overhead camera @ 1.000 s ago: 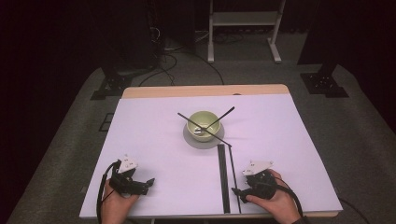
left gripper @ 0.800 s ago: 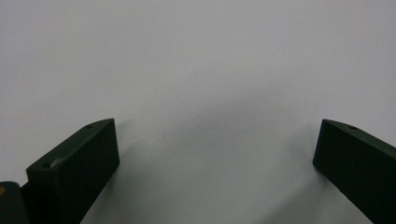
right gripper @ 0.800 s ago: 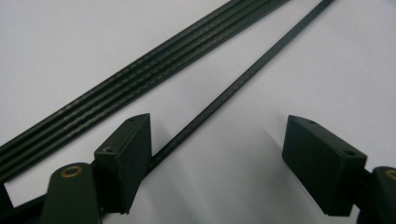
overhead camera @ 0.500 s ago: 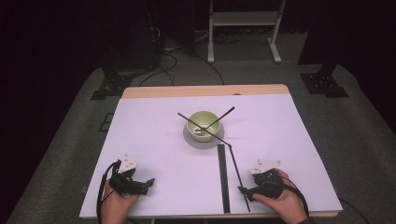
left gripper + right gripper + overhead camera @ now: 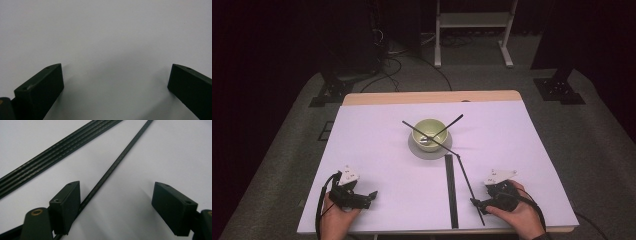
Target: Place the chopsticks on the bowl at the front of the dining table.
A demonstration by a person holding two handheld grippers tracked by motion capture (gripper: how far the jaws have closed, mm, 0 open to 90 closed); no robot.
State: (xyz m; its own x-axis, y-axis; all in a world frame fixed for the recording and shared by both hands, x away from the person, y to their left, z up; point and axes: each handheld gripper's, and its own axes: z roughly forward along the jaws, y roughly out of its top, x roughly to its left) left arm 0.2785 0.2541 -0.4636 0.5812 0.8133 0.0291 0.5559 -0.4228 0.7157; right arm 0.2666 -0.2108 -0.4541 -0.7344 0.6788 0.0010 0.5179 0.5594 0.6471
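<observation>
White sheeting covers the table [image 5: 377,145], and nearest to us the person's two hands rest on its front edge, each holding a gripper. We see the left gripper [image 5: 371,195] lying low at the front left with its jaws spread wide apart over bare white surface, nothing between them; its own view [image 5: 115,82] confirms the empty gap. At the front right, we find the right gripper [image 5: 474,202], jaws also spread wide. In the right gripper view [image 5: 116,195], a thin black rod [image 5: 110,170] runs between the jaws, lying close against the left-hand jaw; we cannot tell whether it touches. Just beside it lies a flat black strip [image 5: 55,152] with lengthwise ridges. From above, we follow the thin black rod [image 5: 468,182] away from the gripper, and the flat black strip [image 5: 451,190] lies parallel to the table's sides. Farther off, near the middle, a pale green bowl [image 5: 430,131] sits on a grey saucer [image 5: 417,149], with two more thin dark sticks [image 5: 452,123] leaning crossed in it.
</observation>
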